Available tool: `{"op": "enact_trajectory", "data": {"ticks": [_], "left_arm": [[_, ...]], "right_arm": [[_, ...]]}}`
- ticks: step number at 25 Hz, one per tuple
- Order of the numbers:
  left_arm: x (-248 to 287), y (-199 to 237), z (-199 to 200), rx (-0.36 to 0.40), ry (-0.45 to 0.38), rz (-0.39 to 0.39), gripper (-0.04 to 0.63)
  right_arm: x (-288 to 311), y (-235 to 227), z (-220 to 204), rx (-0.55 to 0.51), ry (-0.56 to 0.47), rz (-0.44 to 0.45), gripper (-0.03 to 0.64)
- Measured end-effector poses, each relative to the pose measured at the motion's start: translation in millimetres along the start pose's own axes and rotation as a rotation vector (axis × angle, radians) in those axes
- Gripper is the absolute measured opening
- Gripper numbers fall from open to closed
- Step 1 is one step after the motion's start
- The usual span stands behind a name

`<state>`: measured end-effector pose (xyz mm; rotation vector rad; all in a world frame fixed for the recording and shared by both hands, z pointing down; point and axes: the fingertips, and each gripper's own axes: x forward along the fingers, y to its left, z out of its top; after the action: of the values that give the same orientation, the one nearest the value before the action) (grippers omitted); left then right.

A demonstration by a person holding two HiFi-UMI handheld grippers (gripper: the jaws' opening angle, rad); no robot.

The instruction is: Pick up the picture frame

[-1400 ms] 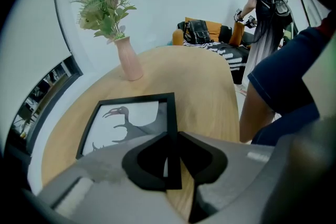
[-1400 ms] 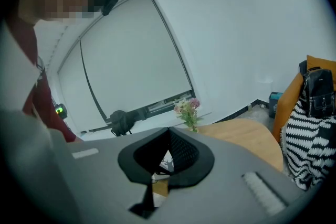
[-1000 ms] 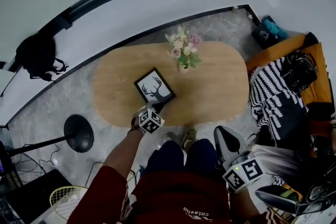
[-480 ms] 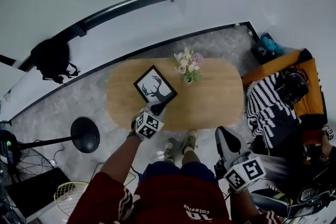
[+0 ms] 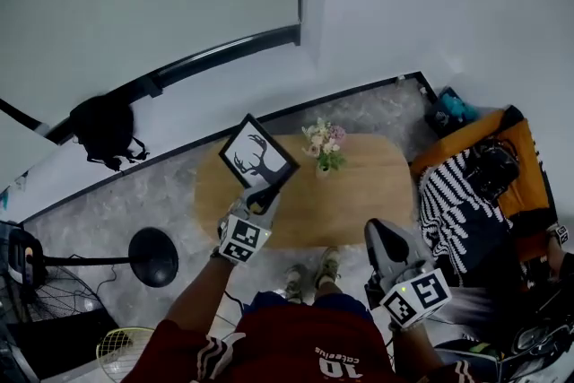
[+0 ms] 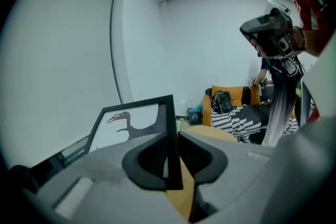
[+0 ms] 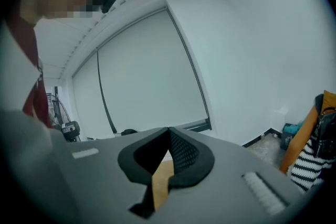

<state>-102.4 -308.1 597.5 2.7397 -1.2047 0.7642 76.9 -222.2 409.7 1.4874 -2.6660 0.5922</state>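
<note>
**Head view.** Left gripper (image 5: pixel 263 197) is clamped on the lower corner of the picture frame (image 5: pixel 257 154). The frame hangs tilted in the air over the far left part of the table (image 5: pixel 359 193), with no edge resting on the wood. The grip takes one corner only, probably because that corner lay nearest the person, so the rest of the frame juts out past the jaws. The flowers (image 5: pixel 323 143) stand just to the right of the frame, not touching it. The right gripper (image 5: pixel 384 239) sits low by the person's side, well apart from the frame; it appears to have no part in this step.

**Left gripper view.** The pads pinch the frame's black border (image 6: pixel 169 128). The frame is seen nearly edge-on, its printed face on the left, running away from the jaws. A tan wedge of table shows below, through the gap.

**Right gripper view.** The jaws meet tip to tip with nothing between them. Only a strip of table (image 7: pixel 160 181) shows through the slot, and the frame is not in view.

**Judgement.** The pick-up looks done. A one-corner hold may let the frame swing.
</note>
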Motion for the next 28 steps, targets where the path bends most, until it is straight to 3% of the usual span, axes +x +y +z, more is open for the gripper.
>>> {"op": "enact_trajectory", "data": {"ticks": [7, 16, 21, 28], "left_arm": [[-74, 21, 76, 0.032, -0.182, 0.063, 0.072], [-140, 2, 162, 0.094, -0.384, 0.11, 0.072], [-166, -13, 197, 0.028, -0.485, 0.138, 0.073], [-186, -16, 226, 0.04, -0.552, 0.182, 0.073]], "right_arm": [[-11, 34, 22, -0.045, -0.068, -0.006, 0.003], [-31, 40, 58, -0.096, -0.154, -0.016, 0.003], [-41, 41, 68, -0.111, -0.186, -0.022, 0.003], [-44, 39, 77, -0.167, -0.196, -0.032, 0.003]]}}
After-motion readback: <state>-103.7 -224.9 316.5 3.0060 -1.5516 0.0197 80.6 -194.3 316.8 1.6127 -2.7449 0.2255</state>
